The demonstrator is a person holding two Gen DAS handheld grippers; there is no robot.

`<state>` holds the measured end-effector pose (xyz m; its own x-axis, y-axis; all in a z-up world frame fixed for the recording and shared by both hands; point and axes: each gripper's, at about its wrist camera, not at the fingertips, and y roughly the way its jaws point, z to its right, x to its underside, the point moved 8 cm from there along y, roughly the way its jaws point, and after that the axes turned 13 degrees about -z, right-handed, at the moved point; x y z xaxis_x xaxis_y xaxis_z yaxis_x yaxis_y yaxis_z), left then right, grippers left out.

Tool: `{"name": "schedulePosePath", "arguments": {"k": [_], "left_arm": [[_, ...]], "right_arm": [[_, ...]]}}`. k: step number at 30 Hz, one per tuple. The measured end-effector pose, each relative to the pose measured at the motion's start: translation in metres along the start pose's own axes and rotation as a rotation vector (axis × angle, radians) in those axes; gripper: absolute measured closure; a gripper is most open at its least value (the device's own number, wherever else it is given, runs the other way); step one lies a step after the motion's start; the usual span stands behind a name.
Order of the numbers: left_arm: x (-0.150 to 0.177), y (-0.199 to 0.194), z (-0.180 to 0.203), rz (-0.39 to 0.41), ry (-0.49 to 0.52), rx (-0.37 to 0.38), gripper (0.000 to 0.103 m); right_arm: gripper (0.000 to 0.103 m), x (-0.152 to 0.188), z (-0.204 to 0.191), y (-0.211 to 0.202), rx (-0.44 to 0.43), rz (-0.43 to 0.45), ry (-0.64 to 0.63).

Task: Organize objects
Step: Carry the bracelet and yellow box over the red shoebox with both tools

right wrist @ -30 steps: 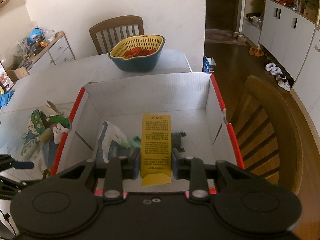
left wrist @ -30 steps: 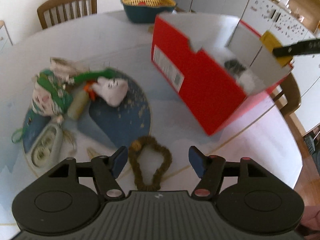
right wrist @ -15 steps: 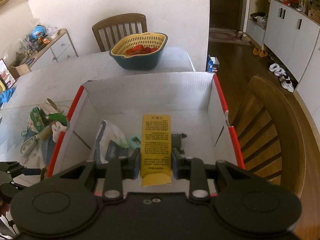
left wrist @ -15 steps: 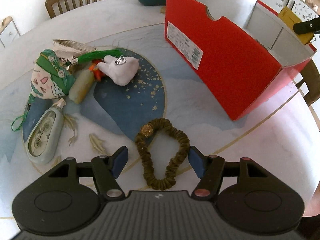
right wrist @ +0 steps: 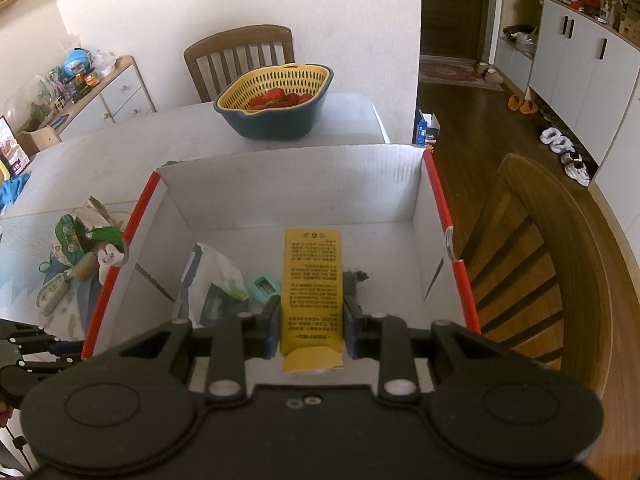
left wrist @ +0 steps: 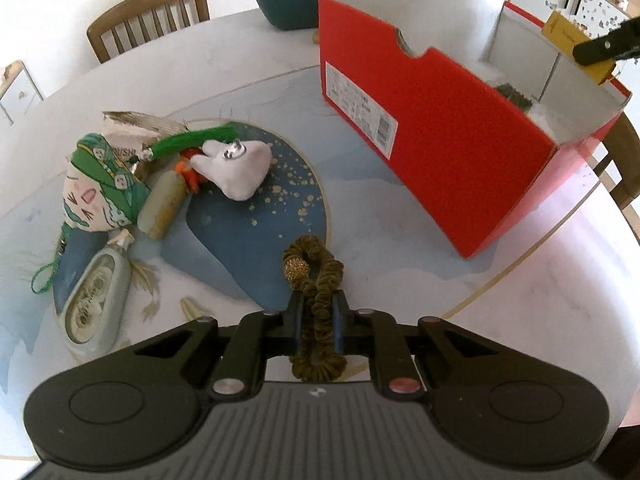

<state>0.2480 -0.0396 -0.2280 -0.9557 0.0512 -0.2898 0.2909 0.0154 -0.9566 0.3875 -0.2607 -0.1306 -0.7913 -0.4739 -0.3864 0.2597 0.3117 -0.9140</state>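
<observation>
My left gripper (left wrist: 317,312) is shut on an olive-brown hair scrunchie (left wrist: 318,280) with a gold bead, low over the table. My right gripper (right wrist: 312,316) is shut on a flat yellow packet (right wrist: 312,280) and holds it above the open red shoebox (right wrist: 288,184); the box also shows in the left wrist view (left wrist: 440,128). Inside the box lie a white-and-blue pouch (right wrist: 212,284), a small mint item (right wrist: 264,286) and a dark grey item (right wrist: 356,278). A tooth-shaped plush (left wrist: 236,164), a cartoon-face pouch (left wrist: 100,188), a beige tube (left wrist: 162,204) and a pale green case (left wrist: 96,308) lie at the table's left.
A teal bowl with a yellow strainer of red fruit (right wrist: 276,104) stands behind the box. Wooden chairs stand at the far side (right wrist: 240,60) and the right (right wrist: 540,264). The table edge (left wrist: 580,216) curves close to the box's right end.
My left gripper has moved forward and closed on the scrunchie, which was lying loose between its open fingers. My right gripper still holds the yellow packet over the box.
</observation>
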Motion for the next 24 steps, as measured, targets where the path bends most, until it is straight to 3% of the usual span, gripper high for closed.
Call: {"name": "schedulePosePath", "arguments": {"k": [10,16,24], "left_arm": [[-0.030,-0.059,-0.014,0.083,-0.073,0.077,0.090],[-0.066,-0.099,-0.001,0.168,-0.037,0.121,0.090],[-0.118,-0.111,0.032,0.221,0.039,0.185,0.090]], "right_arm": [[0.075,-0.006,0.005,-0.001,-0.016,0.013,-0.002],[0.075,-0.006,0.009,0.003,-0.025,0.007,0.001],[0.075,-0.006,0.010,0.009,-0.034,-0.006,-0.005]]}}
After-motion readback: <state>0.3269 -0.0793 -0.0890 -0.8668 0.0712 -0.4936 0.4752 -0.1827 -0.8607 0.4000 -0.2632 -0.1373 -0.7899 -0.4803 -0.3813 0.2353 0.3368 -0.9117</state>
